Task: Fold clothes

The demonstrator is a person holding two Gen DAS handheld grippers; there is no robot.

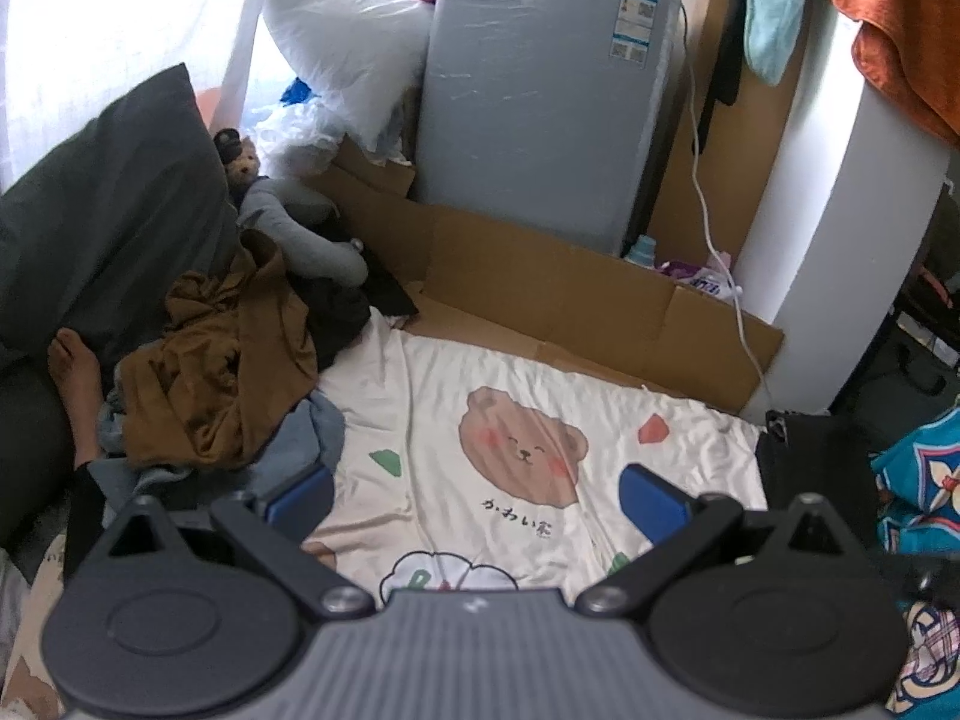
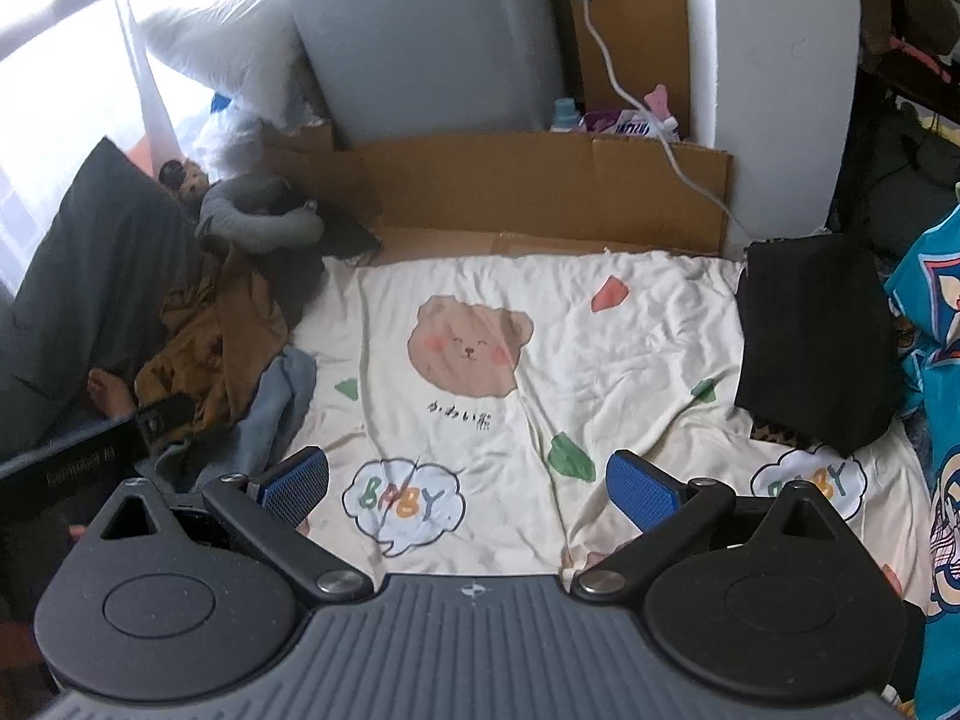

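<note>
Clothes (image 1: 222,360) lie in a crumpled heap at my left, a brown garment on top, at the edge of the cream bear-print sheet (image 2: 630,336), while a folded black piece (image 2: 810,336) sits at the sheet's right edge. My left gripper (image 1: 477,495) and right gripper (image 2: 468,483) hover over the sheet, jaws wide and empty. I judge the next step is picking one garment, so I should pinch only the brown top layer and lift it clear before spreading it flat.
</note>
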